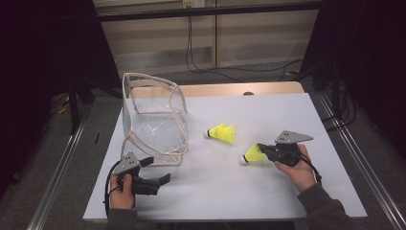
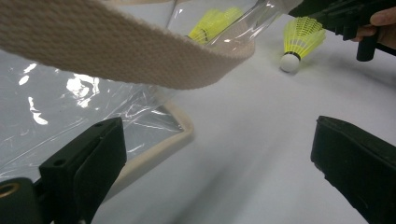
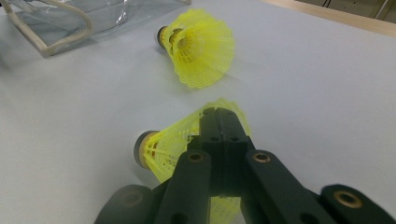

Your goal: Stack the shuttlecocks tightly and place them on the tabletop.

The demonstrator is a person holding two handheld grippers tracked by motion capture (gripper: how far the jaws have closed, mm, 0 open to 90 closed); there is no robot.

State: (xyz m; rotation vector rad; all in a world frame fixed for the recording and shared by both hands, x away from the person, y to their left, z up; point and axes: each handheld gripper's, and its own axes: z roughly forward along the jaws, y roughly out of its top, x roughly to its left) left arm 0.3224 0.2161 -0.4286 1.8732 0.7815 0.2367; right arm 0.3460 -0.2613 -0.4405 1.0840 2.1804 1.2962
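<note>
On the white table (image 1: 268, 187), the right gripper (image 1: 262, 149) pinches a yellow mesh shuttlecock's (image 1: 253, 154) thin skirt beside the clear cream-strapped plastic bag (image 1: 155, 129); it might slip. The left gripper (image 1: 160, 170) is open and holds nothing.

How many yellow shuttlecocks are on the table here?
2. One yellow plastic shuttlecock lies loose mid-table, right of the clear plastic bag; the other is pinched by its skirt in the right gripper.
</note>
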